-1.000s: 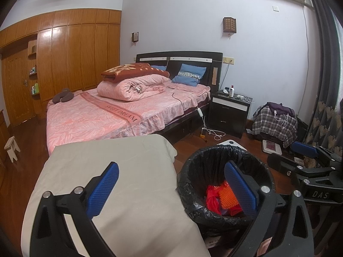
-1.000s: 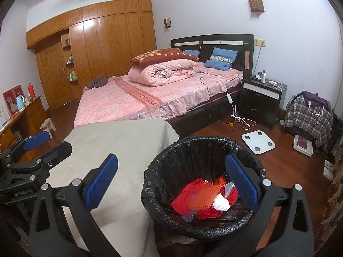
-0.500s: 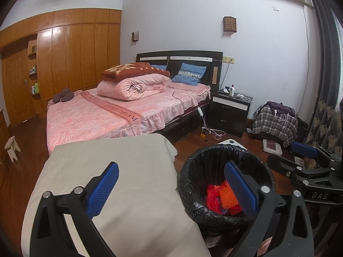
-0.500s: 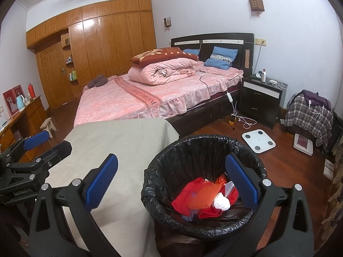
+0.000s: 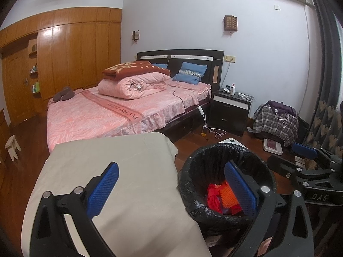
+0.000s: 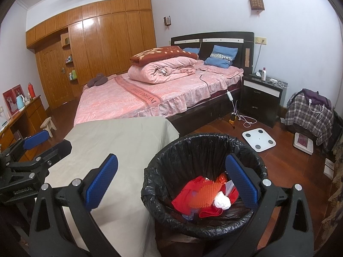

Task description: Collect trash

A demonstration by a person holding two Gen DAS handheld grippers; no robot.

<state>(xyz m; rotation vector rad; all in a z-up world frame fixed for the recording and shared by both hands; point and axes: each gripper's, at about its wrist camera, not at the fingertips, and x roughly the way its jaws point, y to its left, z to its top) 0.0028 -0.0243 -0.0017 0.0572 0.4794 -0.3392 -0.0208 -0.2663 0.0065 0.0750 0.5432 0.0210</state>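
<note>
A round bin with a black liner [image 6: 171, 150] [image 5: 197, 158] stands on the wood floor beside a table under a beige cloth [image 6: 120, 141] [image 5: 103, 160]. In the bin lie red wrappers [image 6: 186, 194] [image 5: 212, 194], an orange mesh piece [image 6: 205, 192] [image 5: 229, 197] and a white crumpled ball [image 6: 221, 201]. My left gripper [image 5: 171, 186] is open and empty over the table's right edge and the bin rim. My right gripper [image 6: 171, 182] is open and empty above the bin's near left side. Each gripper shows at the edge of the other's view.
A bed with pink bedding [image 6: 154, 94] fills the room behind the table. A black nightstand [image 6: 261, 98], a white scale [image 6: 258, 139] and a plaid-covered heap [image 6: 308, 113] are at the right. A wooden wardrobe wall [image 6: 96, 47], a desk [image 6: 25, 115] and a small stool [image 6: 48, 125] are left.
</note>
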